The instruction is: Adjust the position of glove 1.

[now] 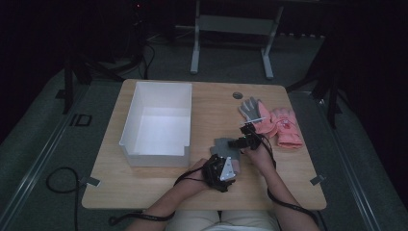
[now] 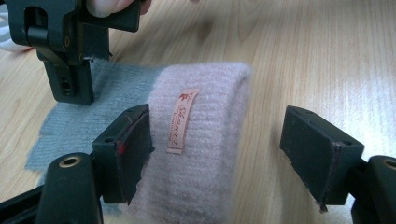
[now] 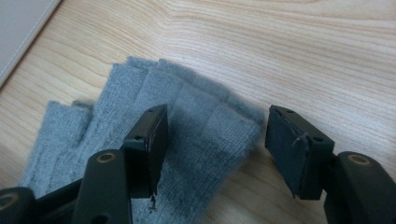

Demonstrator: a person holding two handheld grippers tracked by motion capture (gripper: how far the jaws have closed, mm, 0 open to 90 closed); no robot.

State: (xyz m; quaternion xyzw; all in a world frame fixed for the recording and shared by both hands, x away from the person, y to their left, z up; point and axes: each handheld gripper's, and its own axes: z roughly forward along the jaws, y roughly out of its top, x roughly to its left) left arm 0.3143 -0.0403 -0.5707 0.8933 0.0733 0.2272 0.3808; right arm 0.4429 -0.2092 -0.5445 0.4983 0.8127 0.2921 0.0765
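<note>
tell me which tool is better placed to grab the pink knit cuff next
Left. The left tool is open with its jaws on either side of the pink cuff, ready to close. The right tool is open over the grey glove instead.

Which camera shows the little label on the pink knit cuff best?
The left gripper view: the label sits close-up on the pink cuff between the open tongs. The high view shows the cuff without a readable label.
</note>
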